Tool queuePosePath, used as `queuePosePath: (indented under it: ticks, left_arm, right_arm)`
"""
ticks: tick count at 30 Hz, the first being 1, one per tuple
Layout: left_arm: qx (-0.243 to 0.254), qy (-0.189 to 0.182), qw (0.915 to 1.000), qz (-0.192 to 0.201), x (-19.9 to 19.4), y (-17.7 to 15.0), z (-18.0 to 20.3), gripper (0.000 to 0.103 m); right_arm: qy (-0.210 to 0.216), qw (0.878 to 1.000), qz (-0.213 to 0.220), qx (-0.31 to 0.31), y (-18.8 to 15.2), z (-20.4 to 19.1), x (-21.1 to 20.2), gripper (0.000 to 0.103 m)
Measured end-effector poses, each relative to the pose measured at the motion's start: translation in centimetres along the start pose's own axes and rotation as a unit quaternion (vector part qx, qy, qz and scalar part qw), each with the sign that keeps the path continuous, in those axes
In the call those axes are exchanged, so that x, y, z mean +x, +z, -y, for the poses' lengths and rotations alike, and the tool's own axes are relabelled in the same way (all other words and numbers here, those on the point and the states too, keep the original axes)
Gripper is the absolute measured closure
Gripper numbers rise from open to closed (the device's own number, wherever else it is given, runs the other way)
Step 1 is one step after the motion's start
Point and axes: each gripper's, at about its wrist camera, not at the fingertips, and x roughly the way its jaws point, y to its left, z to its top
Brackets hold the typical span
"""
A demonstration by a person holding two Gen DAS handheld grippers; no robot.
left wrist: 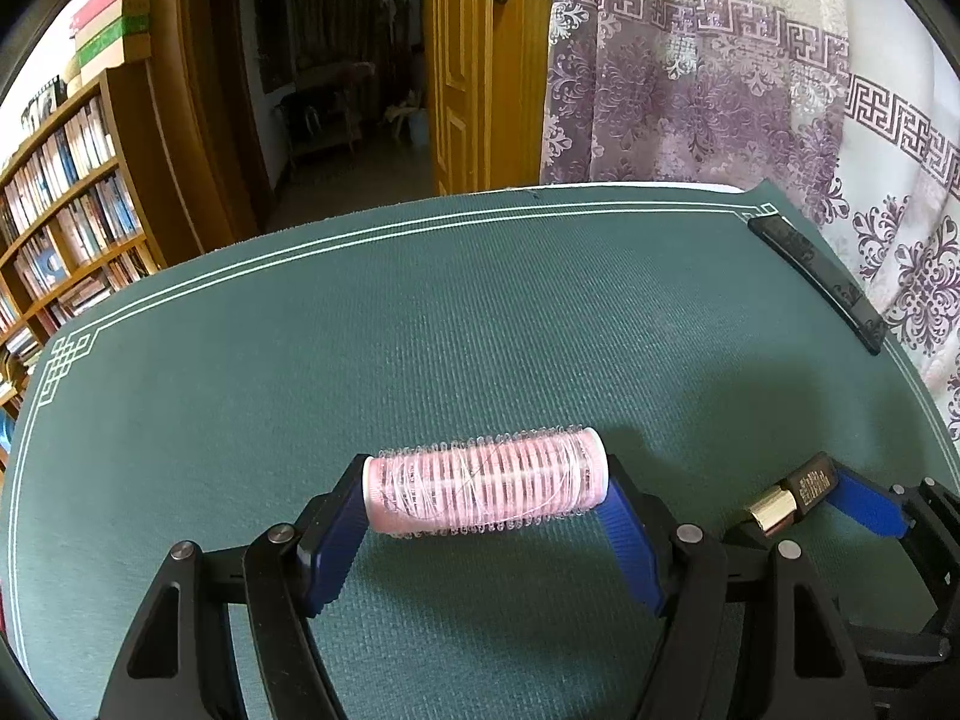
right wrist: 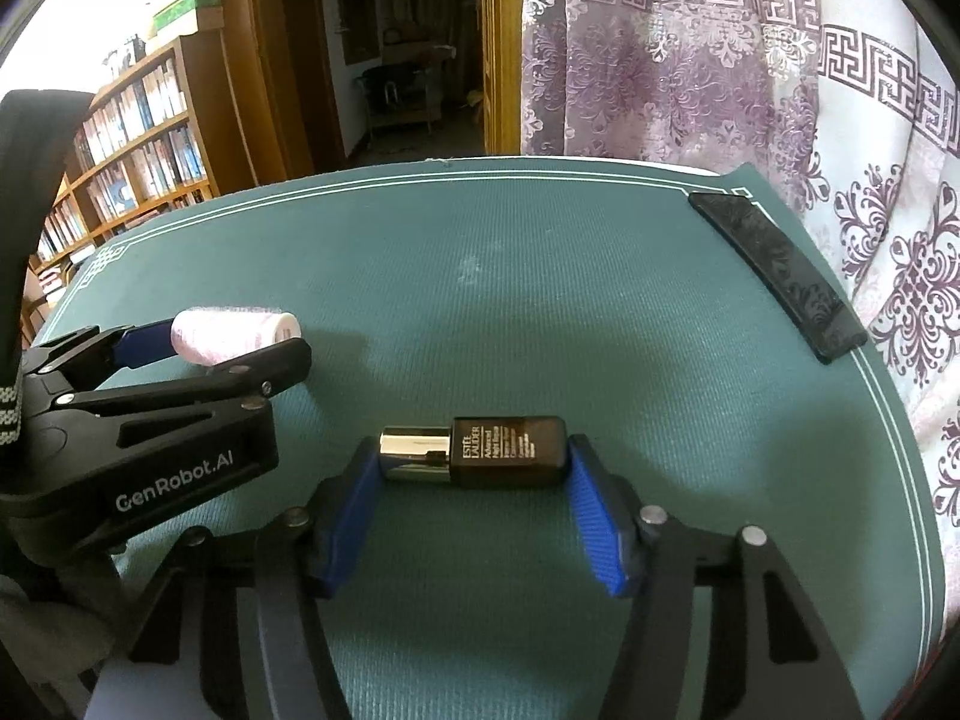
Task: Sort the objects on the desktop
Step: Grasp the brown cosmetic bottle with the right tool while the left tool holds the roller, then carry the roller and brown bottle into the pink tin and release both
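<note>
A pink hair roller [left wrist: 486, 483] lies crosswise on the green mat [left wrist: 420, 330]. My left gripper [left wrist: 486, 489] is shut on it, one blue pad against each end. To its right, a dark brown cosmetics bottle [right wrist: 504, 450] with a gold cap lies on its side. My right gripper [right wrist: 472, 457] is shut on it, one pad on the cap and the other on the base. The right wrist view also shows the left gripper [right wrist: 237, 348] and the roller [right wrist: 228, 333] at the left. In the left wrist view the bottle [left wrist: 792, 495] and the right gripper [left wrist: 798, 510] sit at the right edge.
A long flat black case [right wrist: 774, 270] lies along the mat's far right edge, beside a purple-patterned curtain [right wrist: 690, 72]. Beyond the table stand a bookshelf [left wrist: 66, 210] at the left and an open wooden door [left wrist: 474, 72].
</note>
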Motion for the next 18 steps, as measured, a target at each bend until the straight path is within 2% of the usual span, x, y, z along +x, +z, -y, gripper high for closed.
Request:
queuePosePath:
  ticks: [5, 10, 14, 18]
  left_arm:
    - [-0.01, -0.017, 0.9998, 0.004, 0.0, 0.0, -0.2, 0.029]
    - [-0.022, -0.043, 0.9986, 0.02, -0.7, -0.1, -0.7, 0.029]
    - [-0.035, -0.058, 0.9974, 0.027, -1.3, -0.5, -1.4, 0.029]
    - [-0.026, -0.056, 0.9977, 0.026, -2.3, -1.4, -0.7, 0.029]
  right_arm:
    - [-0.007, 1.0, -0.006, 0.001, -1.1, 0.3, -1.1, 0.039]
    - [-0.006, 1.0, -0.004, 0.024, -3.0, 1.3, -4.0, 0.039]
    - [-0.005, 0.999, 0.02, 0.04, -5.0, 2.0, -8.5, 0.039]
    - [-0.025, 0.997, 0.058, 0.04, -7.7, 2.7, -14.0, 0.039]
